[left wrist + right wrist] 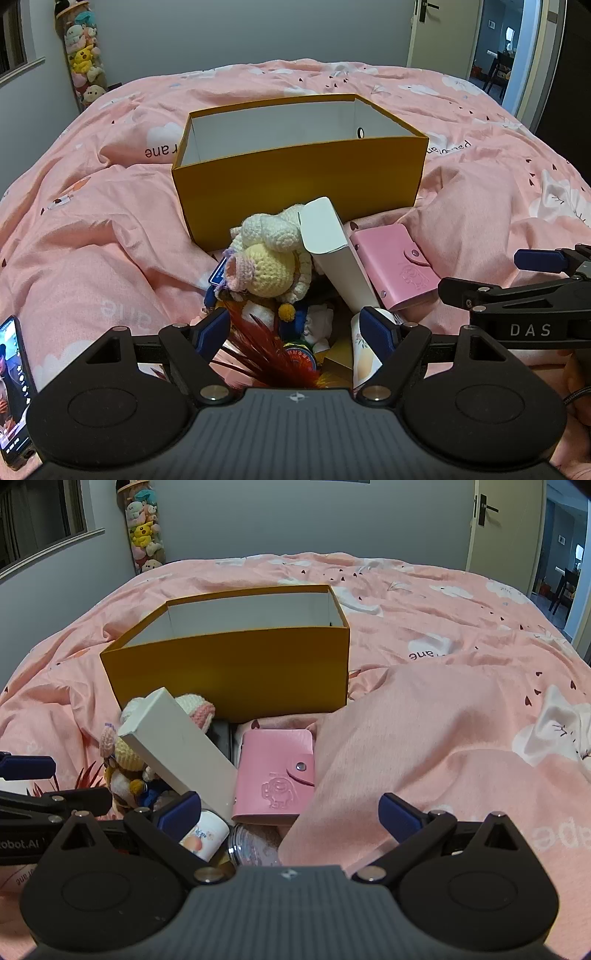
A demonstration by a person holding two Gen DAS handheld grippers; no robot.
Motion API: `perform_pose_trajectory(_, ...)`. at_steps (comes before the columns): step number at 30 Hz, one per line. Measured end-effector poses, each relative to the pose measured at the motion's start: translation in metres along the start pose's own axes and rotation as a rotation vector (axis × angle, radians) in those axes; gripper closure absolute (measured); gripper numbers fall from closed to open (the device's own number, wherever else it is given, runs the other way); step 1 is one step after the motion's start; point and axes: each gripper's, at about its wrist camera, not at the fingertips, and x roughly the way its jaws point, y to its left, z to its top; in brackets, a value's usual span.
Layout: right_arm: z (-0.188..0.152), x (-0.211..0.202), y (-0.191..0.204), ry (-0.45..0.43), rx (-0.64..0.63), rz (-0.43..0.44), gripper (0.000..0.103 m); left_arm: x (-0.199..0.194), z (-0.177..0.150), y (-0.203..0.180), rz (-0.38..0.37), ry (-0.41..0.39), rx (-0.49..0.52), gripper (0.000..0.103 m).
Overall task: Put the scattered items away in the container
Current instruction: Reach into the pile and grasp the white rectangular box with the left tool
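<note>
Two tongs in my views, both spread wide, nothing gripped. Left tongs (297,328) hang over pile; feathers (273,354) between fingers, contact unclear. Right tongs (290,812) over quilt (424,731) fold, beside wallet (275,775). Box (299,177) sits open-topped on bed just behind pile, long axis across my view, near wall facing me. Open quilt left, right and behind box. White carton (336,254) leans tilted on crochet doll (269,254), long axis toward box.
</note>
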Motion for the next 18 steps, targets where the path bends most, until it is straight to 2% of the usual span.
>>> perform_pose_trajectory(18, -0.0014, 0.0025, -0.0004, 0.012, 0.006, 0.01, 0.0, 0.0024, -0.0016, 0.003, -0.004, 0.005, -0.013, 0.012)
